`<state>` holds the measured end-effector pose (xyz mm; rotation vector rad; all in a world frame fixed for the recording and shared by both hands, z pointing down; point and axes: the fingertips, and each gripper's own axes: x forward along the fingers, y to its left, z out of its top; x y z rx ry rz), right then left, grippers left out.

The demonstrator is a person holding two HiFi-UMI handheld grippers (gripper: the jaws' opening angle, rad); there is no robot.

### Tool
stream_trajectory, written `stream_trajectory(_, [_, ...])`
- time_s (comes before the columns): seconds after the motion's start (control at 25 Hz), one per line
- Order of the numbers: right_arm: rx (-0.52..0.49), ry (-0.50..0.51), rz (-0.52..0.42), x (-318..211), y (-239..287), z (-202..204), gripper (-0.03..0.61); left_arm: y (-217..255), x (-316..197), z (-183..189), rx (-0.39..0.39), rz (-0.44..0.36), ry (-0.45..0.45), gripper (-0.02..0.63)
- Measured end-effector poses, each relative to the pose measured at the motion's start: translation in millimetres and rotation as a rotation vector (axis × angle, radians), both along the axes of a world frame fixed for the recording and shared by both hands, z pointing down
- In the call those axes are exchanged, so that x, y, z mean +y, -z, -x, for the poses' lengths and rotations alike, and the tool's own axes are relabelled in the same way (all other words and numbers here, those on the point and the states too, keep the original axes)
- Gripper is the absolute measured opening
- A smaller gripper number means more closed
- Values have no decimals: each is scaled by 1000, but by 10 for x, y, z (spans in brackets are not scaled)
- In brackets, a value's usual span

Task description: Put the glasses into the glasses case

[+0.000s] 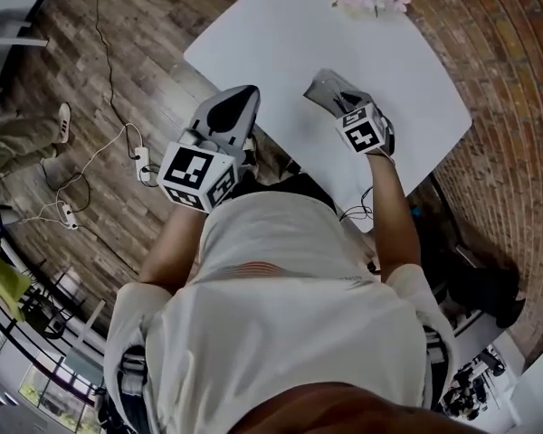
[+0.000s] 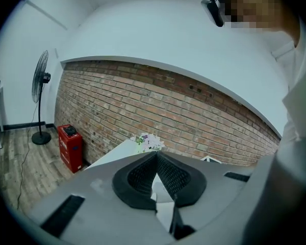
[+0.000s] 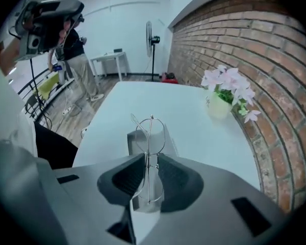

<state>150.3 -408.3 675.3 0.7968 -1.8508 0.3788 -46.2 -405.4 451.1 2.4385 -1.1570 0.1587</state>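
Observation:
Thin wire-framed glasses (image 3: 150, 152) stand on edge between the pads of my right gripper (image 3: 149, 158), which is shut on them near the bridge. One lens sticks out past the fingertips. Directly beneath, a grey glasses case (image 3: 137, 139) lies on the white table (image 3: 194, 126). The head view shows my right gripper (image 1: 337, 96) pointing steeply down over the near part of the table (image 1: 308, 34). My left gripper (image 1: 228, 120) hangs off the table's near left edge. Its jaws (image 2: 156, 156) meet at the tips with nothing between them.
A small pot of pink flowers (image 3: 227, 88) stands at the table's far side by the brick wall (image 3: 255, 45). Cables and a power strip (image 1: 141, 163) lie on the wooden floor to the left. A standing fan (image 2: 41, 80) and a red box (image 2: 70, 144) are by the wall.

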Motion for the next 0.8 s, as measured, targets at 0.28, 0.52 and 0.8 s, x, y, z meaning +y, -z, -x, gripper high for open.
stream_trajectory(0.28, [146, 93, 107, 51, -370, -1, 135, 7, -14, 103, -49, -31, 29, 14])
stream_trajectory(0.52, [202, 127, 160, 112, -537, -11, 137, -14, 5, 123, -43, -20, 23, 14])
stream_trajectory(0.8, [159, 100, 150, 120, -506, 4, 182, -58, 44, 106, -34, -7, 0, 14])
